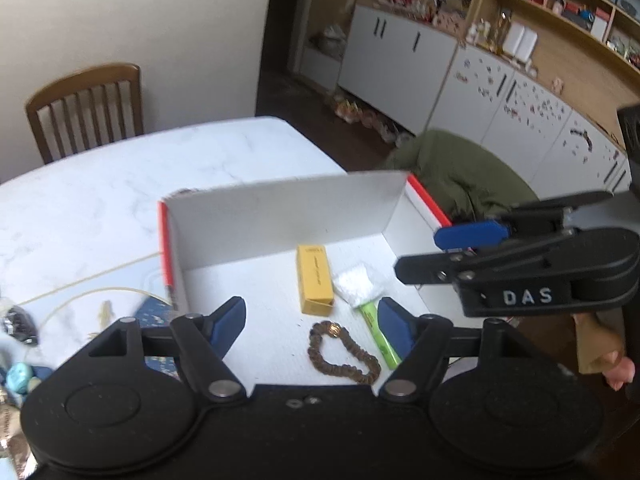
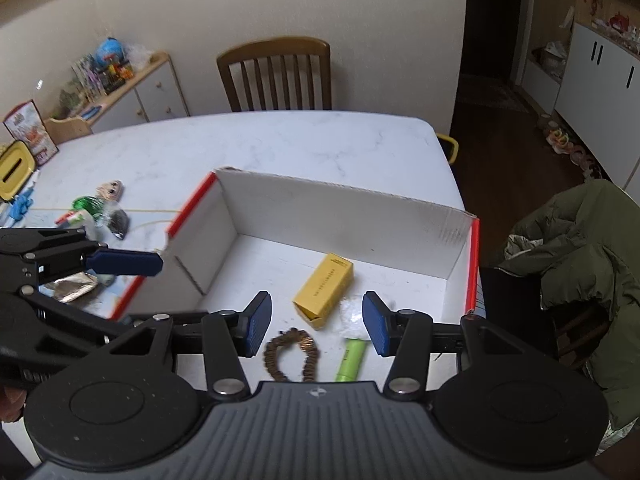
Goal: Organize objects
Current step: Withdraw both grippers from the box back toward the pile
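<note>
Both jaws stand spread with nothing between them: the left gripper (image 1: 312,326) and the right gripper (image 2: 316,328) hover over the near edge of a white cardboard box (image 2: 344,208) with red-edged walls that sits on the marble counter (image 2: 256,140). Inside the box, a yellow carton (image 2: 324,289) lies near the middle, a brown bead bracelet (image 2: 291,354) lies nearer, partly cut off by the right gripper's body, and a green marker (image 2: 351,360) lies to the right, its far end under a crumpled white wrapper (image 2: 352,316) whose contents cannot be made out. To the left of the box, small loose items (image 2: 96,210) are scattered on the counter, too blurred to identify. A wooden chair (image 2: 276,74) stands at the far side, and a green jacket (image 2: 580,248) is draped over something on the right.
</note>
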